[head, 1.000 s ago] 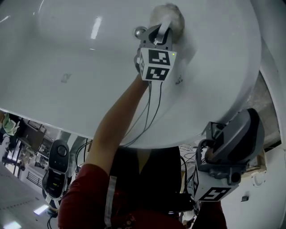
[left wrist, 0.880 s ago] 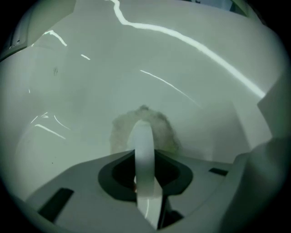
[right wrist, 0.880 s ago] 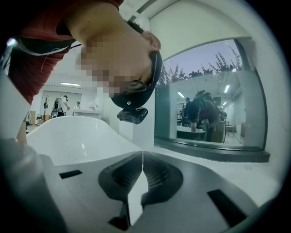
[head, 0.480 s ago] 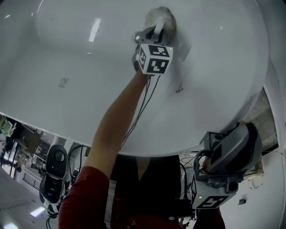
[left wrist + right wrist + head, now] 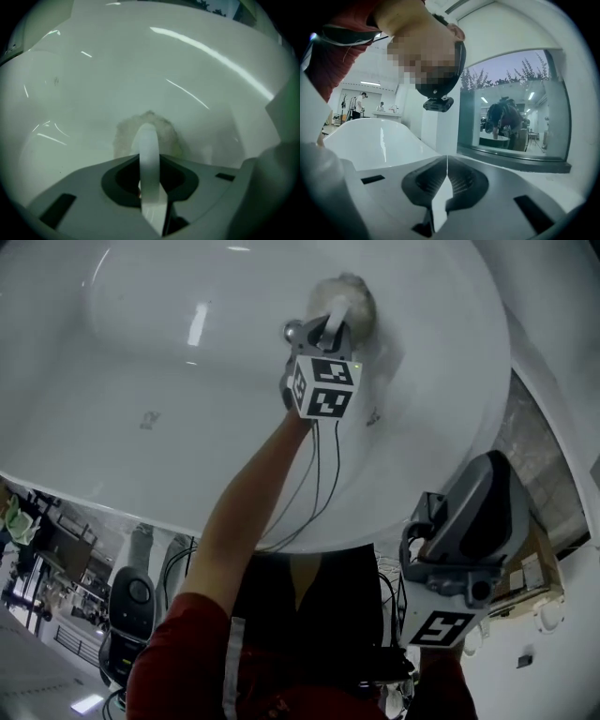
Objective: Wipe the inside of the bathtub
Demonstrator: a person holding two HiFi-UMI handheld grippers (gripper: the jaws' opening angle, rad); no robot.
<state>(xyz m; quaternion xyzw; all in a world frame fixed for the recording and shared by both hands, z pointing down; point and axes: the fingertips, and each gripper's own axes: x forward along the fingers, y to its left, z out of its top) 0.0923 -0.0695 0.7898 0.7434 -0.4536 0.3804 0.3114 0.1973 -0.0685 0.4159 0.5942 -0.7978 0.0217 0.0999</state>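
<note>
Curving white and glossy across the head view, the bathtub point(image 5: 141, 362) has a pale fluffy cloth point(image 5: 349, 294) lying flat against its inner wall toward 12 o'clock. The left gripper point(image 5: 330, 322) pinches that cloth with its jaws closed down on it, pushing it into the wall so that it can rub, by my reading. At 4 o'clock, outside the rim, the right gripper point(image 5: 473, 521) hangs closed and empty, likely parked clear of the wiping arm.

Bright, even light; white glare streaks on the glossy bathtub point(image 5: 112, 427). Gripper views bend and darken at the edges, left one hazy.
</note>
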